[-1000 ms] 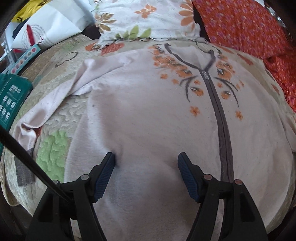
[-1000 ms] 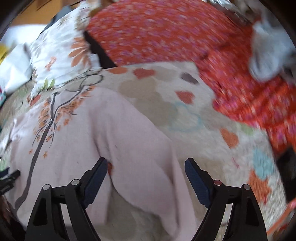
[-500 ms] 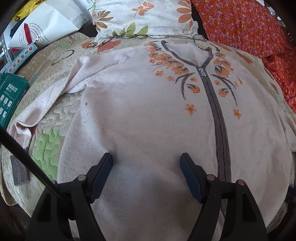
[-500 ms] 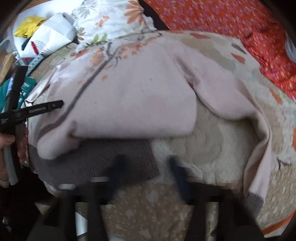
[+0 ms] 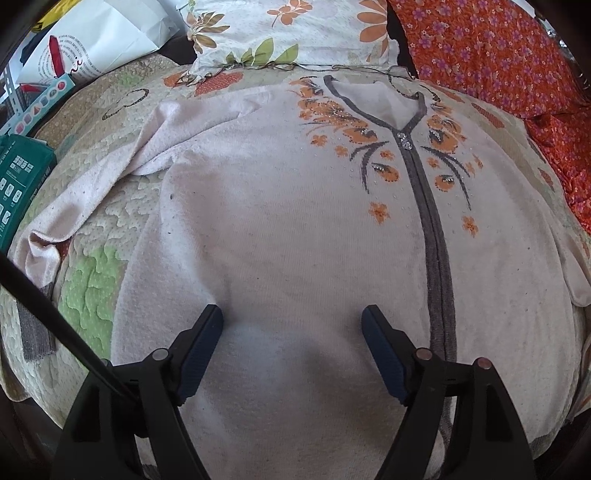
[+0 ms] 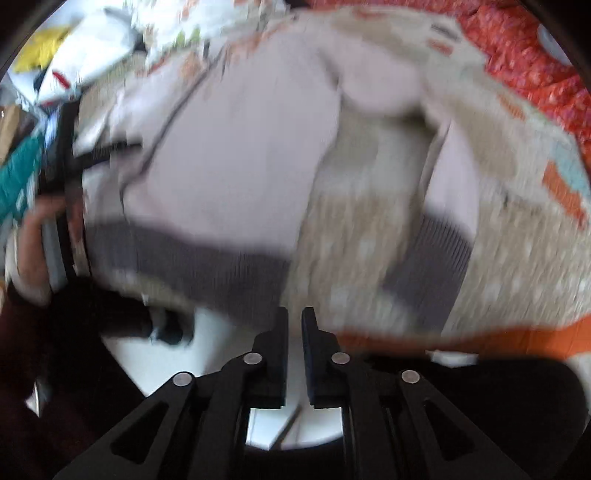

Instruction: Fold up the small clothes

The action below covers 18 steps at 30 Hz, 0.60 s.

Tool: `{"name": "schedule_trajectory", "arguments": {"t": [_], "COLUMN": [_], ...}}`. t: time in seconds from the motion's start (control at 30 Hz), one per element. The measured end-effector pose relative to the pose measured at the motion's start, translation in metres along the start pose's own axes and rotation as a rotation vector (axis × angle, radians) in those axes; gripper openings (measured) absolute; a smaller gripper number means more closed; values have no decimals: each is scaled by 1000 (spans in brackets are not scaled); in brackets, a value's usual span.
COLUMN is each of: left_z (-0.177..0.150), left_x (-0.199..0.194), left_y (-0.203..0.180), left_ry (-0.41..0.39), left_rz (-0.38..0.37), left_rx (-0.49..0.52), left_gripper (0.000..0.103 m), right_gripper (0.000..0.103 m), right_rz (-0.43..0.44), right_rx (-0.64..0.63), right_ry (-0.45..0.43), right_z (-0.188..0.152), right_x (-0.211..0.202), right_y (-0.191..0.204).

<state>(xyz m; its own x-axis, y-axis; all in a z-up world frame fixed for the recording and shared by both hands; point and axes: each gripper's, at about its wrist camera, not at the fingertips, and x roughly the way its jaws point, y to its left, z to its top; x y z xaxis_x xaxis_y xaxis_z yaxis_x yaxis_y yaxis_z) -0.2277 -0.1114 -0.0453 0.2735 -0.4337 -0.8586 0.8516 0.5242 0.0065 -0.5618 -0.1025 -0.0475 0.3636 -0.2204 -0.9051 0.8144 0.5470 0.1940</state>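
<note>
A pale pink cardigan (image 5: 280,236) with a grey placket and orange flower embroidery lies flat, front up, on a quilted bedspread (image 5: 92,280). My left gripper (image 5: 291,321) is open, its fingers resting on or just above the lower body of the cardigan. In the blurred right wrist view the cardigan (image 6: 243,147) lies ahead with its grey hem (image 6: 192,266) nearest and one sleeve cuff (image 6: 432,273) at the right. My right gripper (image 6: 294,317) is shut and empty, off the near edge of the bed by the hem.
A floral pillow (image 5: 295,29) and an orange flowered cloth (image 5: 498,55) lie at the far side. A white paper bag (image 5: 96,40) and a teal box (image 5: 18,184) sit at the left. The left gripper and hand (image 6: 44,229) show in the right wrist view.
My right gripper has pulled back from the sleeve to the bed's near edge and gone from open to shut. My left gripper has drawn back slightly and stays open.
</note>
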Motion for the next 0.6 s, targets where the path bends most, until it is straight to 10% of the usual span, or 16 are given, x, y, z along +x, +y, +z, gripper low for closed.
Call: {"name": "schedule_trajectory", "arguments": {"t": [0.17,0.4,0.6], "left_z": [-5,-6,-5], "left_x": [1,5,10], "left_y": [-5,-3,-4], "left_ry": [-10,-18,-18], "left_rz": [18,21,38], "left_rx": [23,10,-1], "left_gripper": [84,94,102], "right_gripper": [37,37,48], "right_rz": [-27,-44,-56], "right_rx": [-22,-93,-95], "right_ry": [-190,-200,-242], "right_z": [83,176,167], "right_x": [-4,50,83], "right_y": [9,37,34]}}
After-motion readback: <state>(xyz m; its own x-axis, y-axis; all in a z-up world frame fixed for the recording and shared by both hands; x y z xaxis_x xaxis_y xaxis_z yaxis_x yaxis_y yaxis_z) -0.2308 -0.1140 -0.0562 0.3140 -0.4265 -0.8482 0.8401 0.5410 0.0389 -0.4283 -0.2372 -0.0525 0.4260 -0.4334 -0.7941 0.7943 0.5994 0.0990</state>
